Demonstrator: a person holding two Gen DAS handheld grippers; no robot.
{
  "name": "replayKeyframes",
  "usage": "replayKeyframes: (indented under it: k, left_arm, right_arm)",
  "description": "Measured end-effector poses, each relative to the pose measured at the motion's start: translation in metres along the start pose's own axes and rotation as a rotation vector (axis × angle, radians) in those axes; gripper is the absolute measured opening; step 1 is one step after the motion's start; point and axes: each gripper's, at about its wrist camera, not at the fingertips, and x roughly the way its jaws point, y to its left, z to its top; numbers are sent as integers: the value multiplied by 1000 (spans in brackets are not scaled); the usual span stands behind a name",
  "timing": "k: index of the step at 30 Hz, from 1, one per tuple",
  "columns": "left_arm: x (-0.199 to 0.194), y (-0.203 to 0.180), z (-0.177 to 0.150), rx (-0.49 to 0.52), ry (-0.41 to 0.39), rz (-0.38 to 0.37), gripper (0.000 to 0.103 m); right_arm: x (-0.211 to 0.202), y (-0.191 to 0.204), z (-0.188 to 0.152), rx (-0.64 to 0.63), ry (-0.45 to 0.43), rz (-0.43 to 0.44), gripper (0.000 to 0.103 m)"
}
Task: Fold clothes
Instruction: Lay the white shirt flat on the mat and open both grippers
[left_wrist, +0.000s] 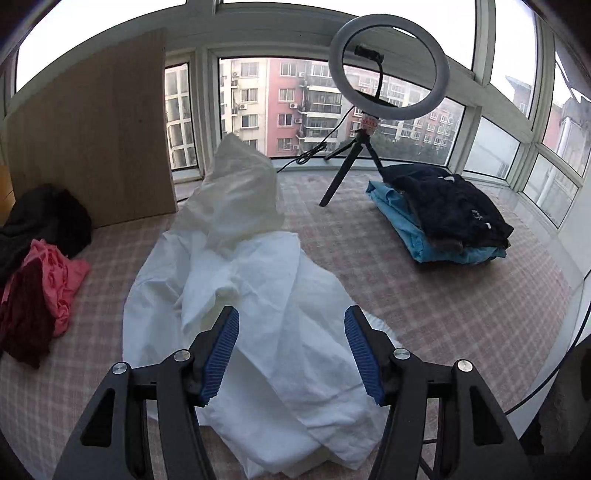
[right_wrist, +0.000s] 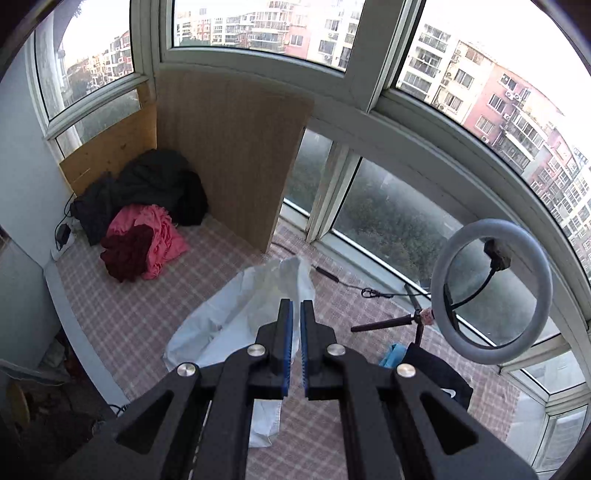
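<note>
A crumpled white garment (left_wrist: 258, 295) lies on the pink checked surface (left_wrist: 424, 295), with one end standing up in a peak (left_wrist: 240, 173). My left gripper (left_wrist: 291, 317) hovers just above its near part, jaws wide and nothing between the blue pads. In the right wrist view the same white garment (right_wrist: 229, 317) lies below and beyond my right gripper (right_wrist: 296, 302). That gripper's pads are together. White cloth shows past its fingertips, and I cannot tell whether any of it is pinched.
A folded stack, dark garment (left_wrist: 450, 206) on blue one (left_wrist: 417, 236), sits at the right. A ring light on a tripod (left_wrist: 388, 70) stands behind. Pink, maroon and black clothes (left_wrist: 44, 280) are heaped at the left beside a wooden board (left_wrist: 92, 140). Windows ring the surface.
</note>
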Motion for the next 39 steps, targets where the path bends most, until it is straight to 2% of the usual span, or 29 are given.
replayKeyframes:
  k: [4, 6, 9, 16, 17, 18, 19, 20, 23, 26, 27, 30, 31, 34, 37, 38, 39]
  left_arm:
    - [6, 22, -14, -6, 68, 90, 58]
    - [14, 26, -16, -8, 102, 119, 58]
    - [27, 18, -20, 14, 150, 127, 59]
    - [74, 17, -13, 56, 227, 214, 63]
    - [82, 17, -13, 66, 230, 207, 60]
    - [91, 17, -14, 74, 246, 199, 35]
    - [99, 18, -14, 79, 271, 198, 17]
    - [100, 22, -13, 64, 281, 184, 5]
    - [85, 38, -2, 6, 263, 135, 4]
    - [49, 66, 10, -57, 204, 146, 1]
    - [38, 77, 12, -72, 192, 171, 1]
    - [10, 116, 9, -184, 186, 110, 1]
    - [6, 123, 6, -181, 192, 146, 1]
    - [6, 128, 0, -147, 224, 174, 2]
    - [13, 114, 2, -72, 232, 204, 5]
    - [16, 107, 4, -46, 232, 207, 12]
    - [18, 100, 9, -41, 232, 178, 20]
  right_arm:
    - [59, -23, -32, -9, 46, 87, 8]
    - [94, -42, -38, 34, 65, 124, 20]
    - [143, -65, -45, 83, 101, 144, 29]
    - [219, -76, -91, 149, 186, 275, 29]
    - [224, -77, -96, 157, 196, 294, 29]
    - [228, -77, -99, 157, 205, 299, 29]
    - [232, -77, -102, 157, 213, 304, 29]
    - [237, -78, -105, 157, 221, 308, 30]
    - [245, -81, -112, 158, 227, 323, 35]
    - [256, -84, -115, 180, 232, 343, 35]
    - [261, -86, -116, 187, 233, 346, 35]
    - [275, -87, -115, 203, 239, 345, 35]
    - [281, -86, -114, 199, 243, 344, 35]
    - [295, -84, -110, 193, 243, 324, 36]
    - [310, -80, -107, 225, 244, 372, 45]
    - [316, -78, -106, 233, 245, 385, 47]
    - [322, -74, -105, 235, 243, 391, 47]
